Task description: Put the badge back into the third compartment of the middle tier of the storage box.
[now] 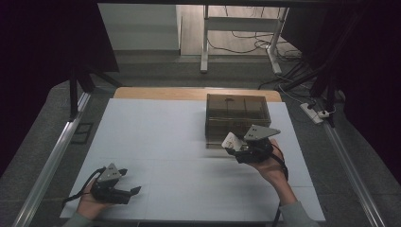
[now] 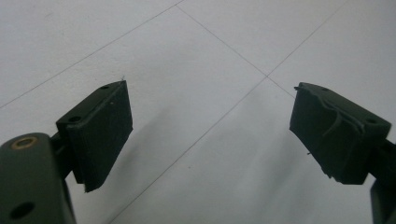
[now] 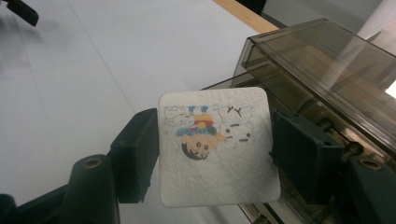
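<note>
A: Between the right gripper (image 3: 215, 154) pads: a white square coaster with rounded corners and a cartoon print (image 3: 217, 147). Print is upside down in the right gripper view. Both pads press its side edges, so it's clamped and off the table.

B: Where relative to the box?

A: Just in front of the smoky translucent plastic box with a lid (image 1: 236, 116), near its front edge. Can't tell if the coaster touches it. The box sits on the white table top (image 1: 156, 142), far right side.

B: Left side?

A: Left gripper (image 1: 130, 182) is low over the table's near left corner, well apart from the box. Jaws spread wide, nothing between them, bare table surface beyond.
</note>
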Demonstrator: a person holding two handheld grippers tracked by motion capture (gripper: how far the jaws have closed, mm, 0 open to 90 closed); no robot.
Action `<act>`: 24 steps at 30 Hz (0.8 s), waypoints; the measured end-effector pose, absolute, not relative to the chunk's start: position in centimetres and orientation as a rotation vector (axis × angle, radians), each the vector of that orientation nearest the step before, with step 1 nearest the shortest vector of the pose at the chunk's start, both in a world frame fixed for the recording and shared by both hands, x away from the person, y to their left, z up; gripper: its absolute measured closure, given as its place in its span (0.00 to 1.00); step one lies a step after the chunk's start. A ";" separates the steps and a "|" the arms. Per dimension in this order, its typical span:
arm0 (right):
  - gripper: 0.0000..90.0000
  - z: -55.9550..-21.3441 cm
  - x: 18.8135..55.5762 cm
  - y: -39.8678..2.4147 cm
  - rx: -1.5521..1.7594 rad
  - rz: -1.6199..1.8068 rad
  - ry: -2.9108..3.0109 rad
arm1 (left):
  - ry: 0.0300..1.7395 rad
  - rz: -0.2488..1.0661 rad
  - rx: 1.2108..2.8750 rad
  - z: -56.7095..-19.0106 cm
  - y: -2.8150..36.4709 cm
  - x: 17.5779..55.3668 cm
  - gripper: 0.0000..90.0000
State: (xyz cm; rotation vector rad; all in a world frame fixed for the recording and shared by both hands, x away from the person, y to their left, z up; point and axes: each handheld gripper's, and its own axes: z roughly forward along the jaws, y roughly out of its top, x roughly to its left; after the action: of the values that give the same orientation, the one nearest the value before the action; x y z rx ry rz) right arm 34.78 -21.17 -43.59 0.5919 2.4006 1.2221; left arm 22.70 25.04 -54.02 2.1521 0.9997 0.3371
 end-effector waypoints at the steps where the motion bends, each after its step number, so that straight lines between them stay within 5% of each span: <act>1: 0.37 -43.6 34.8 -21.2 0.597 1.220 2.396 | 1.000 0.337 2.152 -54.0 25.0 22.7 0.15; 24: 0.37 -43.1 35.3 -23.2 0.714 1.164 2.286 | 1.000 0.336 2.152 -54.0 25.0 22.7 0.15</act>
State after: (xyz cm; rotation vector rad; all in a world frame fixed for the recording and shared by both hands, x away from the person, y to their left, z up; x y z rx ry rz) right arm 35.33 -23.18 -43.08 0.7141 2.2856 1.1643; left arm 22.69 25.04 -54.02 2.1519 1.0001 0.3359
